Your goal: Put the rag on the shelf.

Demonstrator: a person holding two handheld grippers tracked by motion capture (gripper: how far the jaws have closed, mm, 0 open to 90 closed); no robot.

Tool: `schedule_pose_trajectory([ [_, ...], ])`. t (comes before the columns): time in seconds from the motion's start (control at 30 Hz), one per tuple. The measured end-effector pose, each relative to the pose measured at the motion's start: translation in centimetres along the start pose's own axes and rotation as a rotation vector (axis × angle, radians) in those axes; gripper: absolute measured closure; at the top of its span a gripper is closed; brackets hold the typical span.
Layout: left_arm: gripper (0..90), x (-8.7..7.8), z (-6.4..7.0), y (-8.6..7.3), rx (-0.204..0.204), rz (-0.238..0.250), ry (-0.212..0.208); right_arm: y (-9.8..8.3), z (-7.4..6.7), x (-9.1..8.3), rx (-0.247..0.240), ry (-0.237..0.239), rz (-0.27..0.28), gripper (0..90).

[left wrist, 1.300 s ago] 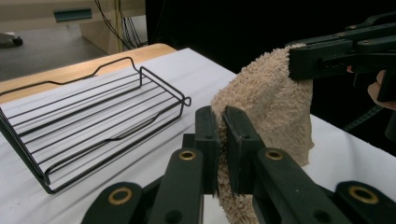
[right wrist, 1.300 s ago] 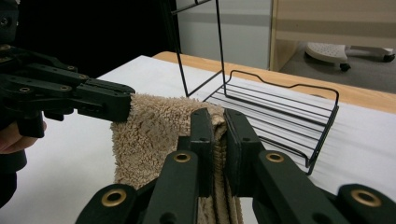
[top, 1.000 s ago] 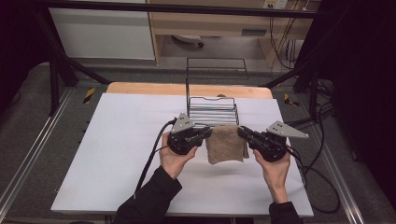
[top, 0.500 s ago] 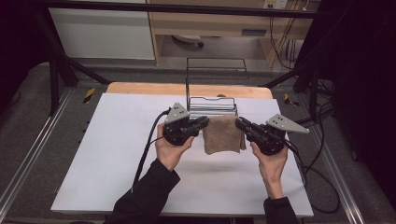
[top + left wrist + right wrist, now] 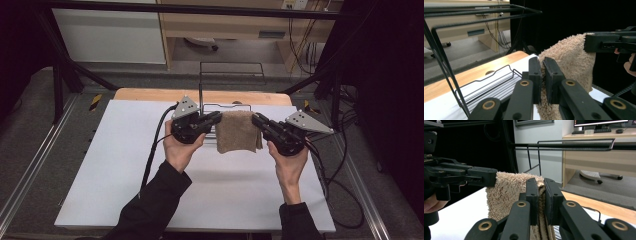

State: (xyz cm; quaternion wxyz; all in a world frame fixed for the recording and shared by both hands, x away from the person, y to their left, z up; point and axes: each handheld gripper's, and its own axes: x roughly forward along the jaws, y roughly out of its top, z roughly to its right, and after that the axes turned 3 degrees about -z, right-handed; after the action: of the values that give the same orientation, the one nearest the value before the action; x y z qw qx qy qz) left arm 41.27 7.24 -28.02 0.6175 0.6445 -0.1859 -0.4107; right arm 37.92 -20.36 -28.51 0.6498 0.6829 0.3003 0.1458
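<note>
A folded tan towel [image 5: 237,132] hangs in the air between my two grippers, above the white table top [image 5: 115,165]. My left gripper [image 5: 216,118] is shut on its upper left corner, and my right gripper [image 5: 256,120] is shut on its upper right corner. In the left gripper view the jaws pinch the towel's [image 5: 571,60] edge, with the right gripper [image 5: 609,42] clamped at the far corner. The right gripper view has its jaws closed on the towel's [image 5: 506,192] top fold, with the left gripper [image 5: 494,177] holding the other end.
A black wire rack [image 5: 231,75] stands just behind the towel at the table's back edge, its low base [image 5: 499,80] close to my left gripper. A wooden strip [image 5: 150,94] runs along the back. Black cables [image 5: 345,170] trail off the right side.
Both grippers have lifted the towel and carried it away from me toward the wire rack. The towel now hangs free off the table.
</note>
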Motion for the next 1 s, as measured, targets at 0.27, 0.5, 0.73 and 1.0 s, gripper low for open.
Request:
schedule_pose_trajectory([
  [0.27, 84.3, -0.3, -0.4, 1.4, 0.001, 0.027, 0.006, 1.1, -0.1, 0.2, -0.006, -0.006, 0.026, 82.8],
  [0.5, 84.3, -0.5, -0.6, 2.6, 0.013, 0.055, 0.016, 2.5, -0.4, 0.3, -0.017, -0.015, 0.055, 82.8],
  [0.73, 84.5, -0.7, -1.0, 4.0, 0.022, 0.075, 0.025, 3.6, -0.5, 0.5, -0.027, -0.022, 0.076, 82.9],
  [1.0, 84.5, -0.9, -1.4, 5.7, 0.031, 0.098, 0.038, 5.4, -0.7, 0.8, -0.046, -0.029, 0.099, 82.8],
])
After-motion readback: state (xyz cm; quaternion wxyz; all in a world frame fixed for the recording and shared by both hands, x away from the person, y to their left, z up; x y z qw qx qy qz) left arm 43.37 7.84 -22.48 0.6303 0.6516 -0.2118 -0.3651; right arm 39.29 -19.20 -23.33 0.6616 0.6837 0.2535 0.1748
